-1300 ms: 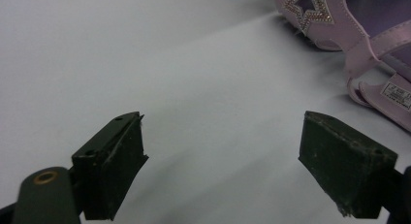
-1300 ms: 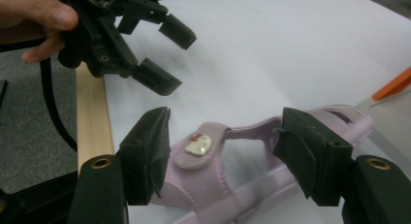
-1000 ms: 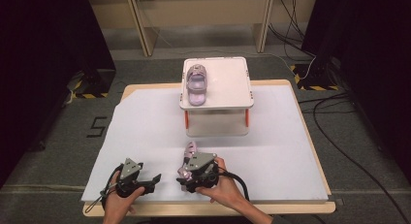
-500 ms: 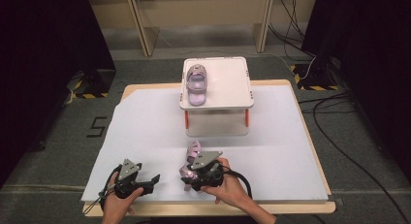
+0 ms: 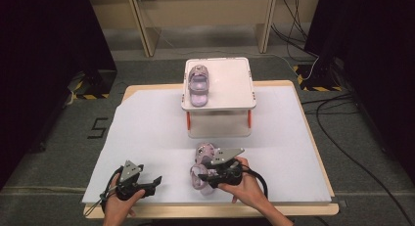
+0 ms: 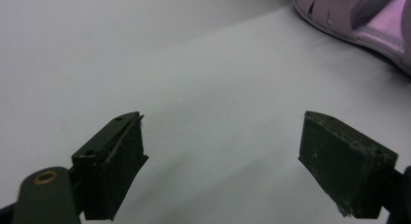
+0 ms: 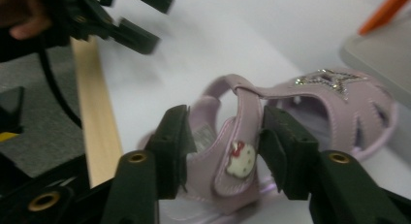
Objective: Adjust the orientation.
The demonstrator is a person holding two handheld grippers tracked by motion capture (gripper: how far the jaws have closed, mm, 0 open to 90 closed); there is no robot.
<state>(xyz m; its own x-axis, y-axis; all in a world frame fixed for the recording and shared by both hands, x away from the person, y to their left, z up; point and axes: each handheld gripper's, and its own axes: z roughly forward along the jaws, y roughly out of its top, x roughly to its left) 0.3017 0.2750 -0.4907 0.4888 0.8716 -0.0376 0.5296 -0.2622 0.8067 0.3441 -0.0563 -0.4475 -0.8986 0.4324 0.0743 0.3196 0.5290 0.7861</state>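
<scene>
A white table point(image 5: 147, 138) filled the middle of the high view, with a raised white stand point(image 5: 230, 84) above centre carrying one lilac sandal point(image 5: 198, 84). Lower centre, the right gripper point(image 7: 223, 151) had just been closing and pinched the strap of a second sandal point(image 7: 310, 107). Lower left, the left gripper point(image 6: 223, 161) rested spread, holding nothing

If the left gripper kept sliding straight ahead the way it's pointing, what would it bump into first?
Probably nothing close by: the left gripper has open jaws and bare white table cover ahead. The pink sandal lies off to the right of that line, so it might just miss it, though depth is hard to judge.
</scene>
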